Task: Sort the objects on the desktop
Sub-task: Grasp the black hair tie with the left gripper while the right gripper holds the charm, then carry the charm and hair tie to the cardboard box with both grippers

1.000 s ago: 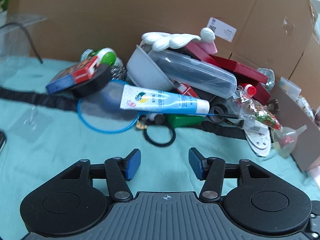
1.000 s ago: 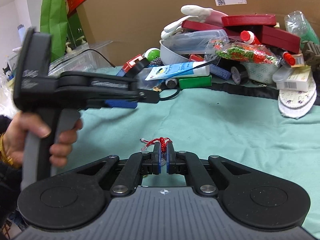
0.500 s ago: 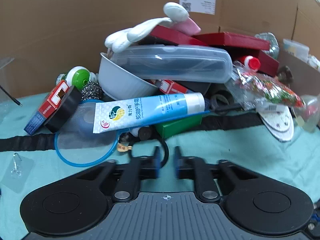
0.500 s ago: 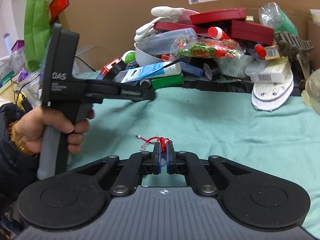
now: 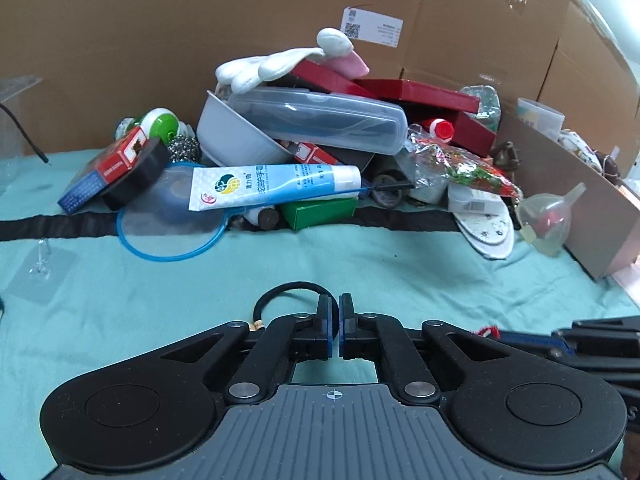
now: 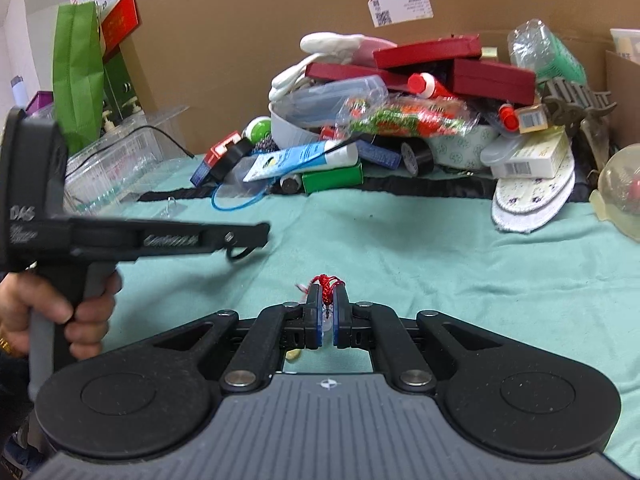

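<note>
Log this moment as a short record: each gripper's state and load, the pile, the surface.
left gripper: shut on black hair tie, loop sticking out to its left
right gripper: shut on red cord charm
pile: unsorted against the cardboard wall; blue-white tube lies in front, clear case rests on the white bowl
surface: teal cloth

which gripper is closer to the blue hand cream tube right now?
Left. The left gripper, shut on the black hair tie, faces the tube from nearer the pile. The right gripper, shut on the red cord charm, sits further back.
</note>
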